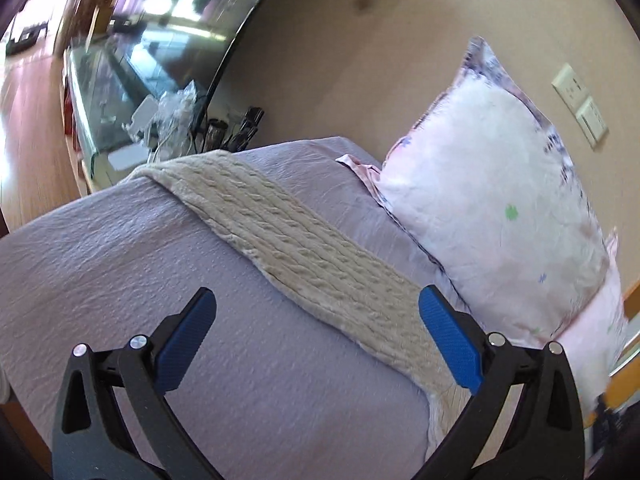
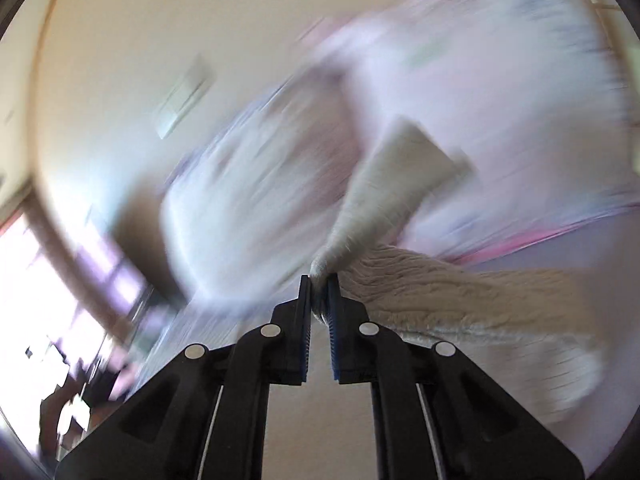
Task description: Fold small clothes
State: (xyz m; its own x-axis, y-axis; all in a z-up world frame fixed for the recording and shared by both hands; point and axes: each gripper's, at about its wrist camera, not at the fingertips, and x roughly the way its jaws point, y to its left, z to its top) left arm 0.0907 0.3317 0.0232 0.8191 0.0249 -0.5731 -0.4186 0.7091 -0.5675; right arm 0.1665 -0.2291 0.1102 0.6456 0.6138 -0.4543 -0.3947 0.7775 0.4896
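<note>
A beige cable-knit cloth [image 1: 296,240] lies as a long strip across the lavender bedspread [image 1: 120,264], running from the far edge toward the right finger. My left gripper [image 1: 318,300] is open and empty, held above the bed with the strip passing between its blue pads [image 1: 448,332]. In the right wrist view, my right gripper [image 2: 319,280] is shut on a bunched end of the beige knit cloth [image 2: 440,292], and a corner of it [image 2: 400,164] sticks up beyond the tips. That view is blurred by motion.
A white floral pillow [image 1: 496,208] leans against the beige wall at the right of the bed; it also fills the blurred right wrist view [image 2: 460,80]. Wall switches [image 1: 580,104] sit beside it. A glass-topped stand with clutter [image 1: 132,120] lies beyond the bed's far edge.
</note>
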